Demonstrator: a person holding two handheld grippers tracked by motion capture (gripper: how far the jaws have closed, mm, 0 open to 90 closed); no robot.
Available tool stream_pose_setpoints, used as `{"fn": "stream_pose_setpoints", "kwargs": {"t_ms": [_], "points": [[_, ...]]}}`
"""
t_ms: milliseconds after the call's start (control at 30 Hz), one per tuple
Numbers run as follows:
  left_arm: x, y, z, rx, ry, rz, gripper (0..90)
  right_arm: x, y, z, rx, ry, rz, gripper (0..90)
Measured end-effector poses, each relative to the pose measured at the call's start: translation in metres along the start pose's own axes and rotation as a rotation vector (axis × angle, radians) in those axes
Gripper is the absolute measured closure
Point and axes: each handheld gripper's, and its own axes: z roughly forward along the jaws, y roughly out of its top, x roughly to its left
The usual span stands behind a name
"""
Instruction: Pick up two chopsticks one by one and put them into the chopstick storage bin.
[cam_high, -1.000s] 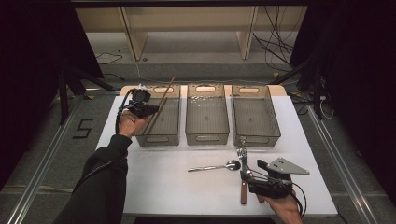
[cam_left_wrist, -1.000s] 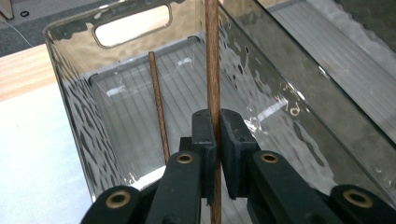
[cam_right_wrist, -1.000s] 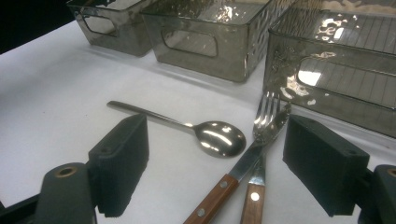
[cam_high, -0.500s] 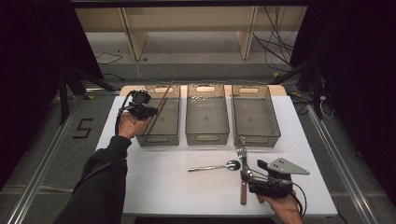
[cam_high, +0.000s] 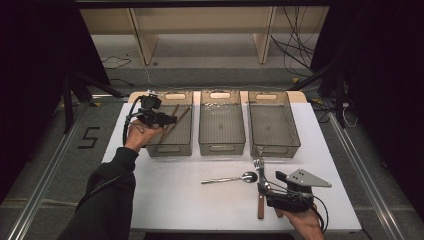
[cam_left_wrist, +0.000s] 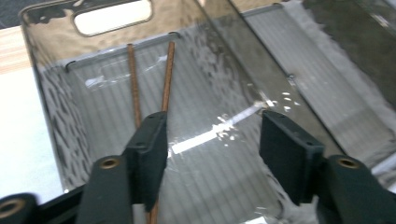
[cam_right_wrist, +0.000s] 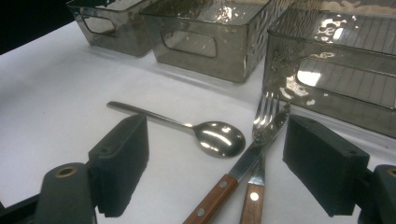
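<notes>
High view had the chopsticks (cam_high: 172, 122) already lying in the left bin (cam_high: 170, 150), so that bit looked done imo; spoon (cam_high: 232, 178), fork (cam_high: 259, 167) & knife (cam_high: 261, 202) were left on the table (cam_high: 165, 200). Left gripper (cam_left_wrist: 212, 140) had just been opening, nothing between its jaws, chopsticks right under its left jaw. Right gripper (cam_right_wrist: 215, 163) sat open w/ the fork and knife btwn its jaws.

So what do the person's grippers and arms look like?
Both are black. The left gripper has two chunky black pads with brass-coloured rivets, and a black cable loops from it. The right gripper has the same blocky pads and wears a grey three-cornered plate on top. The left arm has a black sleeve.
</notes>
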Motion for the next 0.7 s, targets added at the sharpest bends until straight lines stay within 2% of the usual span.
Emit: {"fn": "stream_pose_setpoints", "kwargs": {"t_ms": [133, 333, 567, 700], "points": [[-0.008, -0.004, -0.012, -0.043, -0.056, -0.001, 32.4, 0.0, 0.0, 0.0, -0.001, -0.001, 0.001, 23.2], [-0.021, -0.016, -0.026, -0.07, -0.123, 0.002, 26.4, 0.001, 0.0, 0.0, -0.001, 0.002, -0.003, 23.2], [-0.035, -0.038, -0.04, -0.097, -0.174, 0.033, 22.7, 0.0, 0.0, 0.0, 0.0, 0.007, -0.005, 23.1], [-0.036, -0.05, -0.046, -0.118, -0.195, 0.022, 21.8, 0.0, 0.001, 0.001, 0.003, 0.021, -0.006, 23.1]]}}
